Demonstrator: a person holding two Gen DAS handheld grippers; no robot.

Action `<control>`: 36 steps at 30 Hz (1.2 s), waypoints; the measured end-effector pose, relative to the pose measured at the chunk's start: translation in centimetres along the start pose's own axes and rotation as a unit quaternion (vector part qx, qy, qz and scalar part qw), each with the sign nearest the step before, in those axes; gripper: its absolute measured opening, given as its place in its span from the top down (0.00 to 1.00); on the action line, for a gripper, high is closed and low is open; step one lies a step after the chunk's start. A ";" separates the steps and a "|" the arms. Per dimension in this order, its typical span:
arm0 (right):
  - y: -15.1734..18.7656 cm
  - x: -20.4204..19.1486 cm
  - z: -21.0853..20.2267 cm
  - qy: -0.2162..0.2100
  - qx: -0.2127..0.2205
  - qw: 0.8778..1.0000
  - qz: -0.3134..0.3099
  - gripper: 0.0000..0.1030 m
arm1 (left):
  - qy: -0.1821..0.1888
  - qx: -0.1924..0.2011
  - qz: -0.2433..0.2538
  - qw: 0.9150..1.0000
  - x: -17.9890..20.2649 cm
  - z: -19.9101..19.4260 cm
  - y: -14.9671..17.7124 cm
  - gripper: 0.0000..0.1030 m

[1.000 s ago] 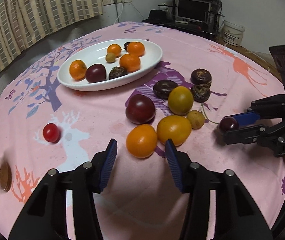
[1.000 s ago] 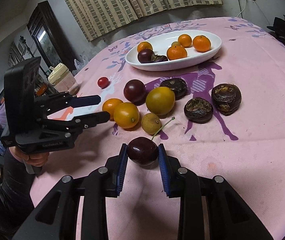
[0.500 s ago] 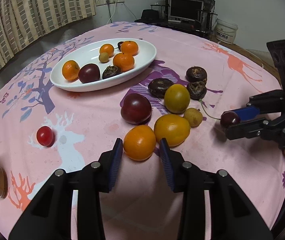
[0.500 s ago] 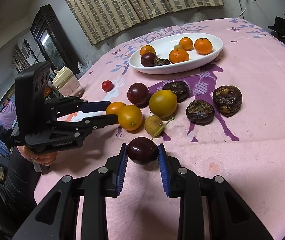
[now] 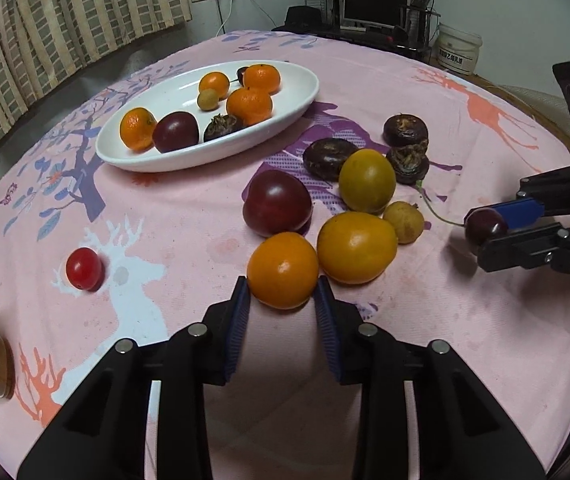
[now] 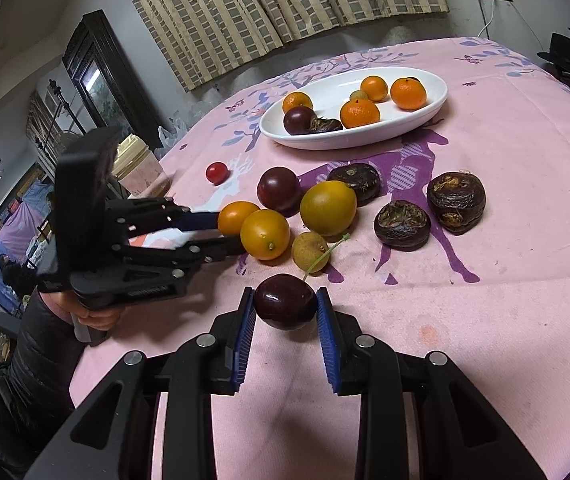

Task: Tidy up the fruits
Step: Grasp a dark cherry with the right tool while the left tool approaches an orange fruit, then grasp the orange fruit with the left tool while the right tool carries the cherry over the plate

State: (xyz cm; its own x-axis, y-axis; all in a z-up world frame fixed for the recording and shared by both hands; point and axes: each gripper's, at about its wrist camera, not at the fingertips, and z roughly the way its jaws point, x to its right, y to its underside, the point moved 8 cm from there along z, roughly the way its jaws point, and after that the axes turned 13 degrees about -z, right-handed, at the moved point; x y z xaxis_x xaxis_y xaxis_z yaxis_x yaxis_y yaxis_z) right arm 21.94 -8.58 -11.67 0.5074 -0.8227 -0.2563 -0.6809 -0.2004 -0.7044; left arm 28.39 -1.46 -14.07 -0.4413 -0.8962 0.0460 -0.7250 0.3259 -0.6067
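Observation:
My left gripper (image 5: 283,294) is shut on a small orange fruit (image 5: 283,270) that rests on the pink cloth, one pad against each side. In the right wrist view the left gripper (image 6: 229,232) reaches in from the left around that orange fruit (image 6: 237,214). Just above the cloth, my right gripper (image 6: 285,298) is shut on a dark cherry (image 6: 285,302) with a green stem. The same cherry (image 5: 485,225) shows in the right gripper (image 5: 485,236) at the left wrist view's right side. A white oval plate (image 5: 173,88) at the back holds several mandarins, a dark plum and small fruits.
Loose on the cloth beside the orange lie a dark plum (image 5: 277,204), two yellow-orange fruits (image 5: 357,246) (image 5: 367,180), a longan (image 5: 403,222) and three water chestnuts (image 5: 329,158). A cherry tomato (image 5: 83,268) sits alone to the left. A jar (image 6: 141,168) stands at the table's left edge.
My left gripper moved forward and narrowed from wide open until its pads met the orange fruit. The right gripper kept hold of the cherry and hardly moved.

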 end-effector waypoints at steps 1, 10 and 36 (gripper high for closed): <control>0.0 0.1 0.0 0.000 0.001 1.000 0.001 0.70 | 0.000 0.000 -0.002 1.000 0.0 0.0 0.0 0.68; -3.6 1.1 -1.6 0.026 0.041 0.999 -0.008 0.70 | 0.039 0.069 -0.101 0.992 -2.1 -3.7 -5.4 0.69; -15.3 8.9 0.7 0.088 0.116 0.989 0.023 0.70 | -0.133 0.019 -0.101 0.986 -9.8 3.1 -8.6 0.49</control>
State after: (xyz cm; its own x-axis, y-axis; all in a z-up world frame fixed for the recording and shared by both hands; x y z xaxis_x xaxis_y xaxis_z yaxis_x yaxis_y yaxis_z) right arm 37.18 -12.49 -3.63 0.3662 -0.9116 -0.1867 -0.5515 -0.0511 -0.8326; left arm 40.55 3.59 -11.73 -0.1317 -0.9906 -0.0374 -0.7612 0.1252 -0.6363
